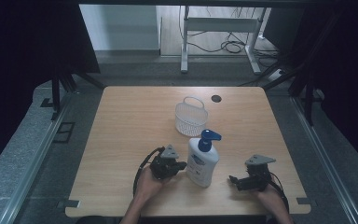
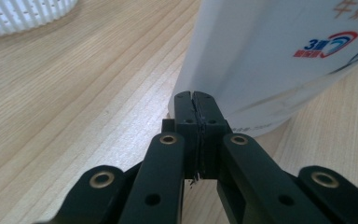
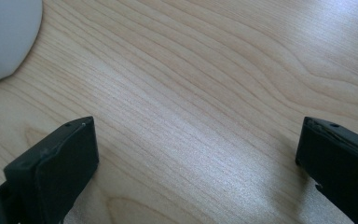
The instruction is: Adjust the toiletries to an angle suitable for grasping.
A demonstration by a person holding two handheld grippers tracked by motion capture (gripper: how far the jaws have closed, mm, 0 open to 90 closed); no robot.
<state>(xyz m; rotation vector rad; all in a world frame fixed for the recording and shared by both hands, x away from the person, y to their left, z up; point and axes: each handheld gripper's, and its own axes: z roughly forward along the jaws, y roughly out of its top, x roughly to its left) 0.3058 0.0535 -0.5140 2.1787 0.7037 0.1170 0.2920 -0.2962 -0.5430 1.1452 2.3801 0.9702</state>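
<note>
Lotion pump bottle (image 1: 203, 158), white with a blue pump head, is standing upright near the front middle of the wooden table (image 1: 121, 140). Left gripper (image 1: 182, 165) is lying just beside the bottle's left side, jaws pressed together with their tips at the bottle's base (image 2: 242, 70), gripping nothing. Right gripper (image 1: 232, 179) is resting near the front right edge, jaws spread wide over bare wood (image 3: 191, 116), apart from the bottle. White perforated basket (image 1: 191, 117) is sitting just behind the bottle. Open tabletop is stretching along the left side and far corners, beside a cable hole (image 1: 216, 98).
</note>
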